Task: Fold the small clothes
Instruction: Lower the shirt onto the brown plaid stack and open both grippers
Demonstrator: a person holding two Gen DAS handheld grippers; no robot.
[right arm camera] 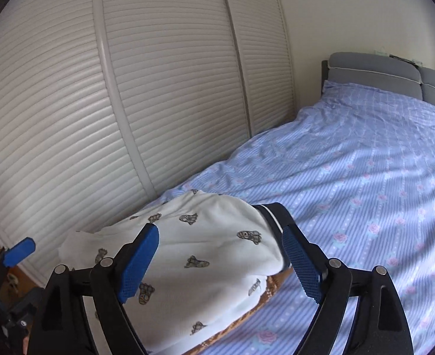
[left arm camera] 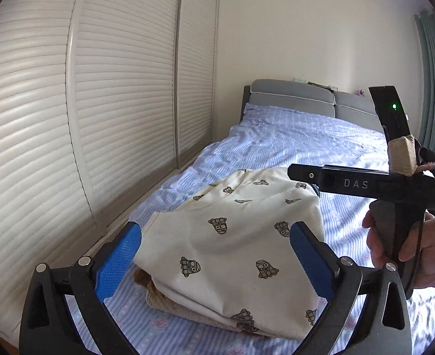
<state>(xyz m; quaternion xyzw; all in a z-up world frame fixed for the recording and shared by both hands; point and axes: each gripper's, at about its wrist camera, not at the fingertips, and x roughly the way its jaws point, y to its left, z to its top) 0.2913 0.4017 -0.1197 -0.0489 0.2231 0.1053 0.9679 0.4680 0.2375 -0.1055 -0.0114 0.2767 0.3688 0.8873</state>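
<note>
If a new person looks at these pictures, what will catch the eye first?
First, the cream garment with small printed figures, lying folded on a brown garment at the near edge of the bed. Both open claws hover over it: the left claw and the right claw.

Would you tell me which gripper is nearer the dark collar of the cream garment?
Right. The right gripper hovers beside the dark collar; the left gripper is at the garment's opposite end.

Cream garment [left arm camera: 232, 236] w/ brown figure print; blue-striped floral sheet [right arm camera: 365, 177]; blue tool pads [left arm camera: 118, 261].
</note>
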